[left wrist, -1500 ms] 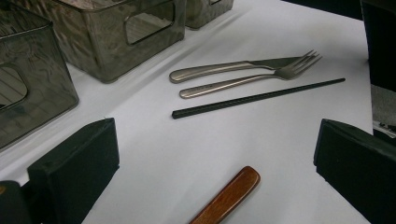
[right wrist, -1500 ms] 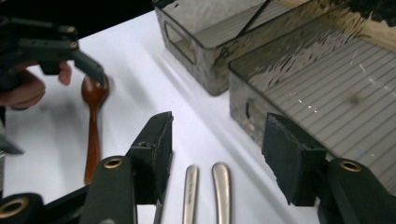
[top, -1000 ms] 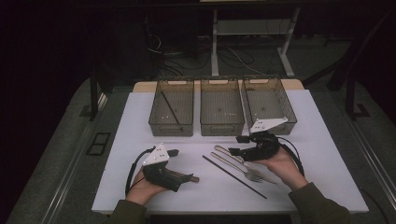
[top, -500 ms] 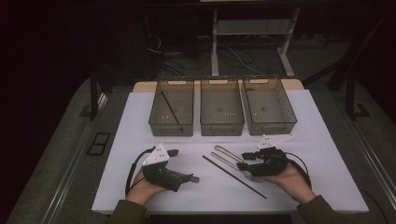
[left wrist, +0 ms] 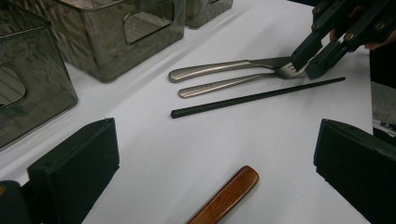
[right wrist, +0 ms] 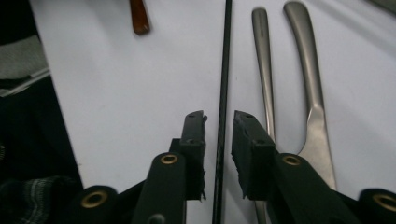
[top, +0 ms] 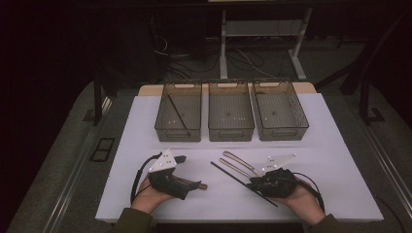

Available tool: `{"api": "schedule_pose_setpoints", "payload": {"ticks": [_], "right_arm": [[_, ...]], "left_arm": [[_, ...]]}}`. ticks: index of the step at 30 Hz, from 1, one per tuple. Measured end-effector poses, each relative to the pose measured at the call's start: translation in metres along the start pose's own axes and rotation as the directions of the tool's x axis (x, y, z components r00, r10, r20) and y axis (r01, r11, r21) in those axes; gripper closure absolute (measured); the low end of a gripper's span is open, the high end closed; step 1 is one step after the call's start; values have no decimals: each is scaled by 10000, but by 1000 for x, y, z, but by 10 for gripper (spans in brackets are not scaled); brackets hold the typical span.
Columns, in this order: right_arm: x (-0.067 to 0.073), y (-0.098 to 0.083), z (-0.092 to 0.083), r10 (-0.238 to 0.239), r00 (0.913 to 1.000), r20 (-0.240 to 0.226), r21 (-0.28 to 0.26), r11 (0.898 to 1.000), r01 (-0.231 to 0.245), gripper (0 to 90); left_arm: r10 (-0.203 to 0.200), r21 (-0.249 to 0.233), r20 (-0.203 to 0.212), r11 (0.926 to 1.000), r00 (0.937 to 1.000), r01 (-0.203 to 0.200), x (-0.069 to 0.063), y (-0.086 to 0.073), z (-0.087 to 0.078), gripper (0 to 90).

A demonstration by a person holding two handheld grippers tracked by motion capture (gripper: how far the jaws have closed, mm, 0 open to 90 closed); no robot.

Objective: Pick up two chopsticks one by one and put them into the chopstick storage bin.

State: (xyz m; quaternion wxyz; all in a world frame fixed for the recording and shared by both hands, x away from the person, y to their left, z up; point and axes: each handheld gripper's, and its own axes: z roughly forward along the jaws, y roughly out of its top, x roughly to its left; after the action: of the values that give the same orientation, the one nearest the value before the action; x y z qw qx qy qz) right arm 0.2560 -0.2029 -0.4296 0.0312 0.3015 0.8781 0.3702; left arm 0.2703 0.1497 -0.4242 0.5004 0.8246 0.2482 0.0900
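My right gripper [top: 253, 183] is low over the white bench [top: 335, 165], and its jaws have just been closing around the black chopstick [right wrist: 223, 93]; in the right gripper view the stick runs straight up the narrow gap between my two pads, with a thin strip of white showing on either side, so they flank it closely without pressing on it yet. That chopstick lies flat on the bench in front of me, slanting from near the middle toward my right hand in the high view [top: 232, 176]. Just beside it, on the far side, lie a metal fork [left wrist: 224, 85] and a metal knife [left wrist: 219, 69], side by side and nearly parallel to it, their handles pointing away from my right gripper; in the left gripper view my right jaws stand at the fork's tines. My left gripper [top: 194, 185] rests on the bench in my left hand [top: 148, 194], well apart from the right one, its jaws spread wide and gripping nothing; between them on the bench lies the end of a brown wooden handle [left wrist: 227, 195], which the pads do not touch. Across the far edge of the bench stand three smoky clear bins in a row: the left bin [top: 162, 121] holds another black chopstick [top: 178, 112] lying on a slant, and next come the middle bin [top: 231, 131] and the right bin [top: 301, 119]
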Motion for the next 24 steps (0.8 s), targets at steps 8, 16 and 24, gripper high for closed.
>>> {"api": "schedule_pose_setpoints", "payload": {"ticks": [8,16,24], "right_arm": [[4,-1,12,-229,9989,415,531,9984,206,805],[8,-1,17,-496,9961,732,794,9959,438,830],[9,-1,17,-602,9945,859,863,9949,528,849]], "left_arm": [[4,1,-4,10000,10000,-4,0,0,0,0],[9,11,4,10000,10000,-9,0,0,0,0],[13,14,4,10000,10000,-13,0,0,0,0]]}}
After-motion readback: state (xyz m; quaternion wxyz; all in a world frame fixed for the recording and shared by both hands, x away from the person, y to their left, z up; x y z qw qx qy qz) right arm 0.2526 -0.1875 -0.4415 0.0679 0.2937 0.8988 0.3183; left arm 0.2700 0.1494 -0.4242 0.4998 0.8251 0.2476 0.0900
